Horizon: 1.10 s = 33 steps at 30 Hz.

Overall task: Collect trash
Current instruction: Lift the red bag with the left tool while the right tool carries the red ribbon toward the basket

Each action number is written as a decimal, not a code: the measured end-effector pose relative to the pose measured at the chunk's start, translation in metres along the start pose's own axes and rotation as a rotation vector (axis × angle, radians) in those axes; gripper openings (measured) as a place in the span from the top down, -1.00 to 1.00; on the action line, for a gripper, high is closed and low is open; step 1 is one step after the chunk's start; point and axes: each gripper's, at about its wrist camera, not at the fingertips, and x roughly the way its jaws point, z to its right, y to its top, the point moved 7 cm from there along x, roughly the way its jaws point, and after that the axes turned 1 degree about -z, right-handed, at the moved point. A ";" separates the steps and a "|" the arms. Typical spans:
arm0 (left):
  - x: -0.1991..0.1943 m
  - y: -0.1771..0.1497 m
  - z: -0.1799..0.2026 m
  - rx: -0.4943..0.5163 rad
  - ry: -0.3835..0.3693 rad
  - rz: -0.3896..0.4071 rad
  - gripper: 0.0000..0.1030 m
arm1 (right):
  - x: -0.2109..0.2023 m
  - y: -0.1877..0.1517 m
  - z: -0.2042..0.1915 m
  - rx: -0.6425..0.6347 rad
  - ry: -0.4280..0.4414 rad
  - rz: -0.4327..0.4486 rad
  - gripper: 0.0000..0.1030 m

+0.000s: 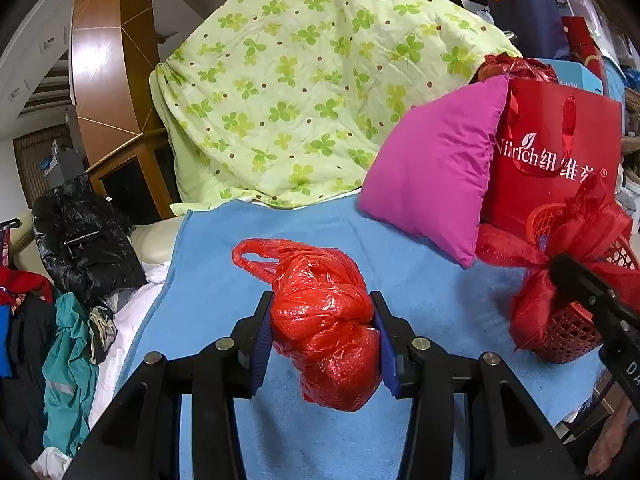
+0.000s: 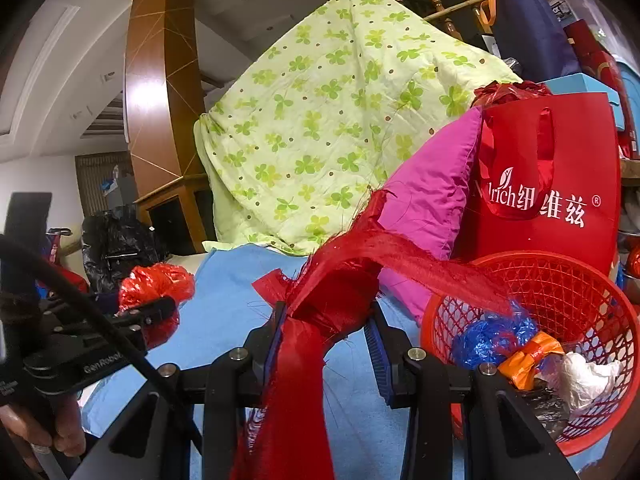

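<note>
The left gripper [image 1: 323, 330] is clamped on a crumpled red plastic bag [image 1: 326, 320], both blue pads pressing its sides, and holds it above the blue blanket [image 1: 224, 256]. The right gripper [image 2: 328, 320] is closed on a bunched strip of frayed red cloth [image 2: 344, 276], which hangs down between its fingers and drapes across to the rim of the red basket [image 2: 580, 280]. The basket sits just right of that gripper on the blanket and holds blue, orange, white and dark scraps. Behind it, close together, stand a pink pillow [image 1: 436, 160] and a red paper bag [image 1: 560, 140], with a green flowered quilt [image 1: 304, 80] rising at the back. The blanket between the two grippers lies bare. Its left edge drops to white sheets and a heap of clothes [image 1: 72, 320], with a black jacket [image 1: 84, 240] beyond.
</note>
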 end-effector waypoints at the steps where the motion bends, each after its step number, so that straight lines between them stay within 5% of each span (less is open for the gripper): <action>1: 0.001 0.000 0.001 0.001 0.001 -0.002 0.08 | 0.000 0.000 -0.001 0.000 -0.001 0.000 0.21; 33: 0.006 -0.007 0.016 0.030 -0.008 -0.022 0.08 | -0.011 0.001 0.009 0.016 -0.019 0.013 0.21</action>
